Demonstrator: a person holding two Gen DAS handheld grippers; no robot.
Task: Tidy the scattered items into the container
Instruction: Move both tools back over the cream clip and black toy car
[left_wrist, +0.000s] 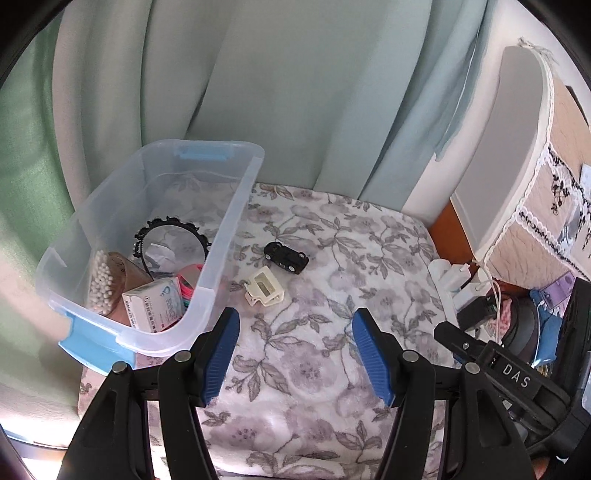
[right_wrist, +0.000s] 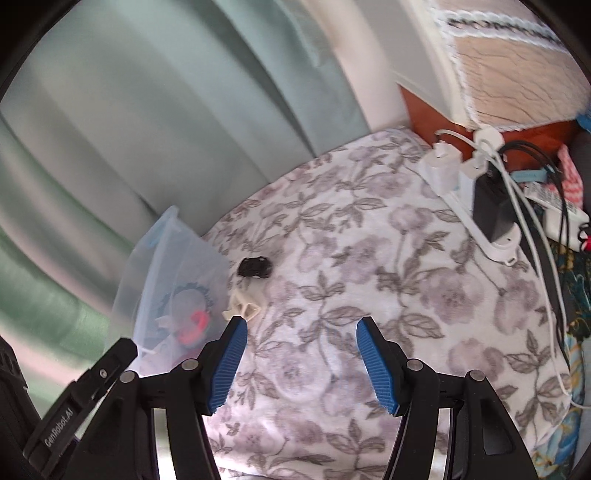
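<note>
A clear plastic bin (left_wrist: 236, 206) with blue latches stands on the floral blanket at the left. Inside lie a black headband (left_wrist: 173, 229), cotton swabs (left_wrist: 101, 282), a small box (left_wrist: 155, 304) and pink items. Just right of the bin rest a black toy car (left_wrist: 286, 256) and a cream hair claw (left_wrist: 265, 290). My left gripper (left_wrist: 295, 325) hovers open and empty, nearer than the claw. In the right wrist view the bin (right_wrist: 166, 266), car (right_wrist: 255, 267) and claw (right_wrist: 245, 306) appear blurred. My right gripper (right_wrist: 301, 332) is open and empty, the claw by its left fingertip.
Pale green curtains (left_wrist: 258, 92) hang behind the blanket. A white power strip (right_wrist: 476, 206) with plugs and cables lies along the blanket's right edge. A cloth-covered white appliance (left_wrist: 517, 155) and clutter stand at the far right. The other gripper's body (left_wrist: 517, 376) shows at the lower right.
</note>
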